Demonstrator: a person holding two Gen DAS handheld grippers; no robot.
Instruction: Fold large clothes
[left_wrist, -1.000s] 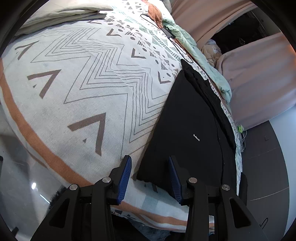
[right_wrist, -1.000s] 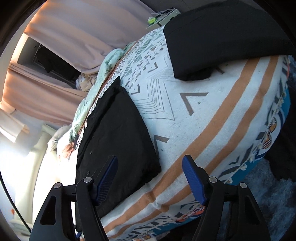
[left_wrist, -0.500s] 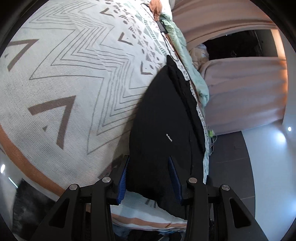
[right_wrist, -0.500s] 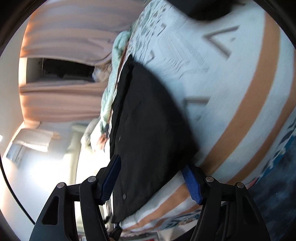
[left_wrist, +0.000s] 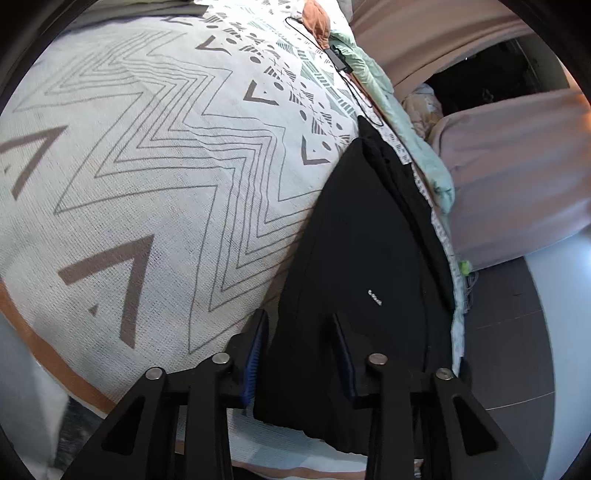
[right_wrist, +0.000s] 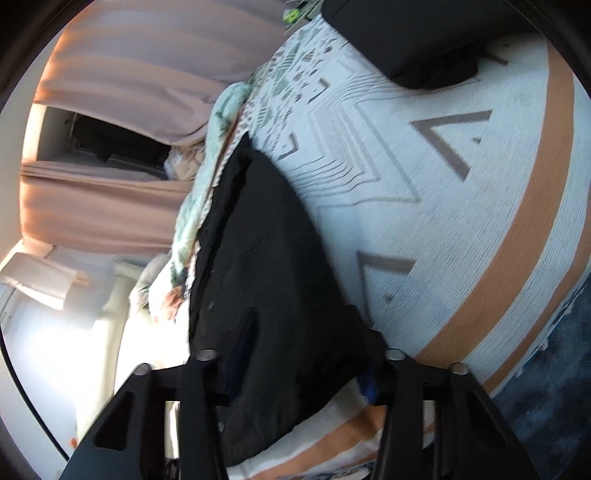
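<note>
A black folded garment (left_wrist: 362, 266) lies on a patterned bedspread (left_wrist: 155, 184) near the bed's edge. My left gripper (left_wrist: 299, 354) is open with its near corner between the blue-padded fingers. In the right wrist view the same garment (right_wrist: 266, 258) fills the lower middle. My right gripper (right_wrist: 299, 373) is open and straddles its near corner; cloth hides much of the fingers. Another black folded garment (right_wrist: 424, 40) lies at the top of the right wrist view.
Pink curtains (left_wrist: 517, 166) hang beyond the bed. A mint-green blanket (left_wrist: 406, 122) runs along the far edge. A black cable with an adapter (left_wrist: 340, 62) lies on the bedspread. Dark floor (left_wrist: 517, 350) lies at the right.
Both grippers have moved forward onto the garment's near corners. The right gripper, which stood clear of the cloth, now has it between its fingers. Both stay open.
</note>
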